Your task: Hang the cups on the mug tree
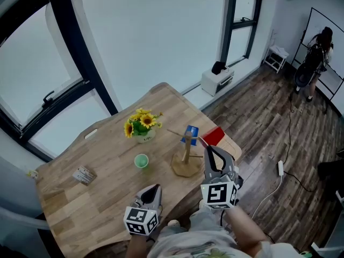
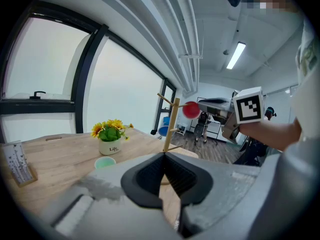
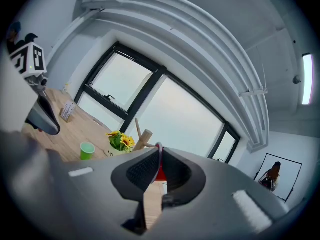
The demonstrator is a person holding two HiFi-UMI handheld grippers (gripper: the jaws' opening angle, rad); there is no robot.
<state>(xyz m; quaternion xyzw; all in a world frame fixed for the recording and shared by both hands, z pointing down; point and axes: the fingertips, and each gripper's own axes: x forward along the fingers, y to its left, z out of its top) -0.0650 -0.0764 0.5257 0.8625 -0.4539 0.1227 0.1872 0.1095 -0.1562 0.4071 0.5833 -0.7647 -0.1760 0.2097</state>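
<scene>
A wooden mug tree [image 1: 186,156] stands near the table's right edge, with a blue cup [image 1: 191,134] hanging on one of its pegs. My right gripper [image 1: 208,148] is shut on a red cup [image 1: 214,136] and holds it just right of the tree's top. In the left gripper view the red cup [image 2: 191,109] hangs beside the tree [image 2: 171,125]. The right gripper view shows the red cup [image 3: 159,173] pinched between its pads. A green cup [image 1: 141,160] stands upright on the table [image 1: 102,203] left of the tree. My left gripper [image 1: 155,189] is shut and empty, low at the table's near edge.
A white pot of sunflowers [image 1: 142,127] stands behind the green cup. A small card stand [image 1: 84,174] sits at the table's left. A white box [image 1: 216,80] lies on the floor by the window. A person [image 1: 317,52] stands far off at the right.
</scene>
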